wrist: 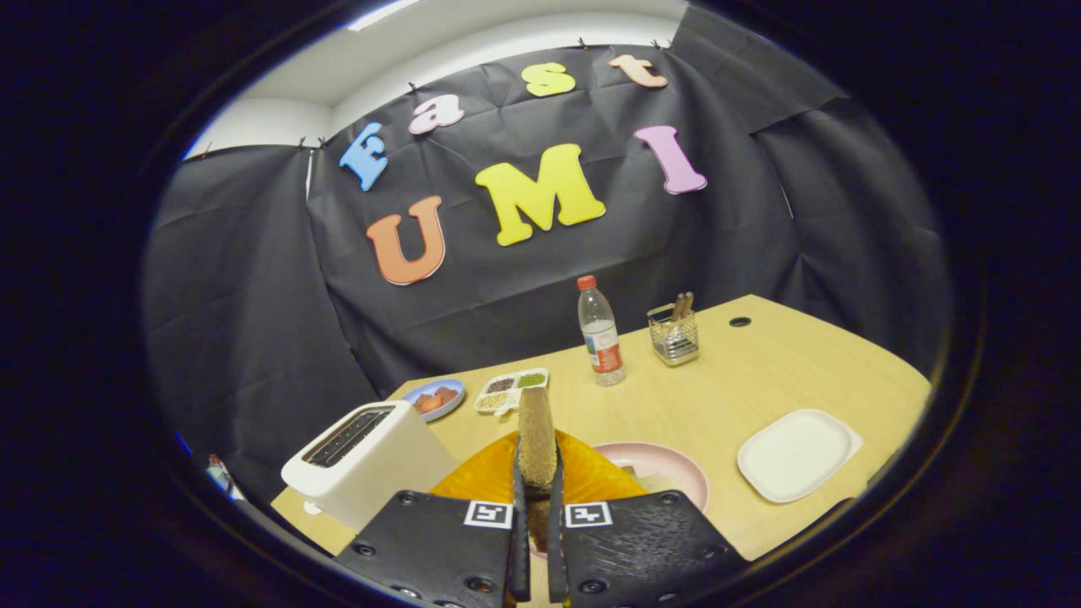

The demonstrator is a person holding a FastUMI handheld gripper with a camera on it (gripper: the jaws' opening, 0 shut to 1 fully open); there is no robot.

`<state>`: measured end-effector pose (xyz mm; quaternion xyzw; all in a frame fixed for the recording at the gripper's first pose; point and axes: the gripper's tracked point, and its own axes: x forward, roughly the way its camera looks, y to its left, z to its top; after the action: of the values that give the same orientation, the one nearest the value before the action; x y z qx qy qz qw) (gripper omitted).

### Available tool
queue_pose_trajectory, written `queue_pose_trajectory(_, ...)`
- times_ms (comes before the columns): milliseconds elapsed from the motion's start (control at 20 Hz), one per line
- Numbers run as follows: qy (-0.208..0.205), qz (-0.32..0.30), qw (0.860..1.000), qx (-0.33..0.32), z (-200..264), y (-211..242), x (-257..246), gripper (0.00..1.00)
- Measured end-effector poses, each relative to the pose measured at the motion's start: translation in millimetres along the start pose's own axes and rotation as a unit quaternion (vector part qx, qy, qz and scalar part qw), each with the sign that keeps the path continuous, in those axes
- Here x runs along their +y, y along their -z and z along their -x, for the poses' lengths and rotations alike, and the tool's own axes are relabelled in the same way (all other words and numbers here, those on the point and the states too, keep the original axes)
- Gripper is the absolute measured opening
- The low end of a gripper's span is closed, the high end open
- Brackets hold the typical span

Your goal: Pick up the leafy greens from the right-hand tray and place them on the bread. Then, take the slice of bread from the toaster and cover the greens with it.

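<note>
Clearly you were in the covering step; the wooden table (692, 405) stretched ahead, and the gripper (535, 507) was clenched on the slice of bread (535, 435), both fingers pressing its faces so that it stood upright and edge-on between them, lifted clear of the white toaster (372, 460) that sat just to the left of the fingers. Beyond the fingers lay an orange plate (481, 477), and just right of it a pink plate (676, 469); the base bread and the greens were hidden behind the held slice and the fingers, so I could not tell which plate carried them. The white tray (798, 454) to the right looked empty, which suggested the greens were already placed. To do it well, you needed to carry the slice over the stack, tip it from upright to flat, lower it squarely, and loosen only once it rested; letting go while it was tilted risked it sliding off the leaves.
</note>
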<state>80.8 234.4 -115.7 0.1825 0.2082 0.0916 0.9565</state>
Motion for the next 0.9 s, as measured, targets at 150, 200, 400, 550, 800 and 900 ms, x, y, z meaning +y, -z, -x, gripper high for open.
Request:
queue_pose_trajectory(150, -0.017, -0.026, 0.999, 0.017, -10, 18, -1, 0.08)
queue_pose_trajectory(200, -0.021, -0.036, 0.999, 0.023, -13, 23, -2, 0.08)
queue_pose_trajectory(400, -0.024, -0.082, 0.996, 0.036, -25, 37, -23, 0.08)
queue_pose_trajectory(550, -0.017, -0.102, 0.994, 0.044, -30, 45, -40, 0.11)
queue_pose_trajectory(800, 0.011, -0.082, 0.995, 0.059, -29, 57, -71, 0.34)
queue_pose_trajectory(900, 0.02, -0.075, 0.995, 0.06, -27, 56, -82, 0.52)
